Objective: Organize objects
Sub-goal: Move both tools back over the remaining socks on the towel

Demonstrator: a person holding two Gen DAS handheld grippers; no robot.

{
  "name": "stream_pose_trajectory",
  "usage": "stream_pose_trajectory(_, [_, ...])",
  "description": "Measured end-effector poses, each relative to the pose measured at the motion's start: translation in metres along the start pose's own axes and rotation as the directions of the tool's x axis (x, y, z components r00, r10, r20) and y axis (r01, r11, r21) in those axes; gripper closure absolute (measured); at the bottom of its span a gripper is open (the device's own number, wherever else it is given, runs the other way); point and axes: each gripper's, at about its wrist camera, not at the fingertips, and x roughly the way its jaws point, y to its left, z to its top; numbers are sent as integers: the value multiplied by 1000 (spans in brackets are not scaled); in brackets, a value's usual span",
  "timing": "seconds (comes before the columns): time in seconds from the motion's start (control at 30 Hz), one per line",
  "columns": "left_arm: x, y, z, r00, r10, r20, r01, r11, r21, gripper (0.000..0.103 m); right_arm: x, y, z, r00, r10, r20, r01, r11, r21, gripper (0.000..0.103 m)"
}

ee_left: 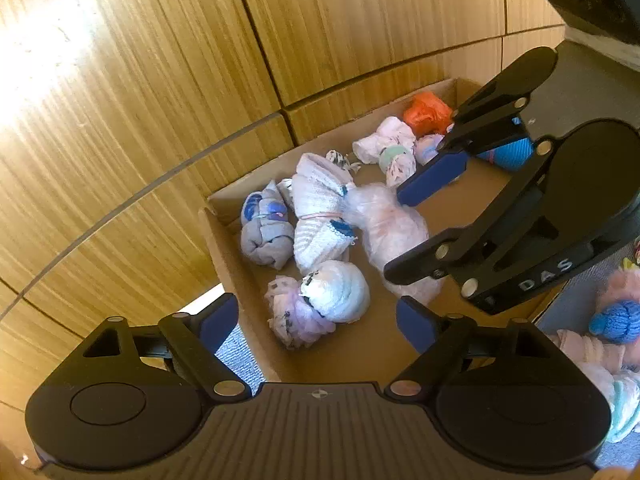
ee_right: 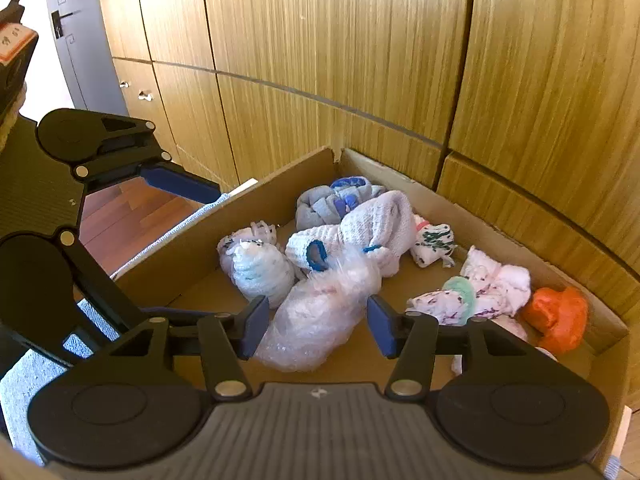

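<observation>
Right wrist view shows my right gripper point(ee_right: 318, 330) over the cardboard box point(ee_right: 520, 216), its fingers point(ee_right: 256, 332) parted on either side of the near end of a clear plastic-wrapped bundle point(ee_right: 320, 320). I cannot tell whether the pads press on the wrap; a sliver of gap seems to show beside one of them. The bundle lies on the box floor, near its middle.

Beyond it, toward the box's far corner, sit a white knit roll with blue trim point(ee_right: 360, 232) and a grey-and-blue roll point(ee_right: 328, 204). An orange bundle point(ee_right: 556, 318) lies by the box's right wall; a pale piece just in front of it is cut off by my gripper body.

From the left wrist view, my left gripper point(ee_left: 316, 326) hangs over the box's near edge with its fingers point(ee_left: 218, 320) spread wide and nothing between them. A white rolled ball point(ee_left: 340, 290) lies just ahead. The right gripper's frame hides part of a blue item point(ee_left: 512, 154) at the box's far side. Outside the box, more bundles, one with a blue knit ball point(ee_left: 618, 320), are clipped by the picture's edge.
</observation>
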Motion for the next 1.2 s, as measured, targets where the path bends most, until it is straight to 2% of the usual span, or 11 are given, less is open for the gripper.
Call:
stream_pose_trajectory(0.3, [-29,-3,-11,999,-19,40,23,993,-116,10,-46,10,-5,997,-23,70,23,1000,8,44])
stream_pose_trajectory(0.43, [-52,-4,-22,997,-19,79,32,986,-166,7,-79,20,-16,991,-31,127,29,999,20,35])
stream_pose_trajectory(0.63, [-86,-26,-52,989,-34,147,67,972,-225,4,-132,47,-54,974,-82,211,78,997,28,23])
stream_pose_trajectory(0.8, [-101,-52,-85,979,-37,201,86,968,-236,1,-167,75,-103,953,-137,271,109,987,116,9])
stream_pose_trajectory(1.0, [-98,-68,-115,976,-81,205,134,956,-261,1,-170,111,-155,936,-242,256,179,953,245,4])
stream_pose_trajectory(1.2, [-98,-72,-130,975,-84,205,139,952,-272,1,-146,125,-177,947,-245,208,154,914,375,4])
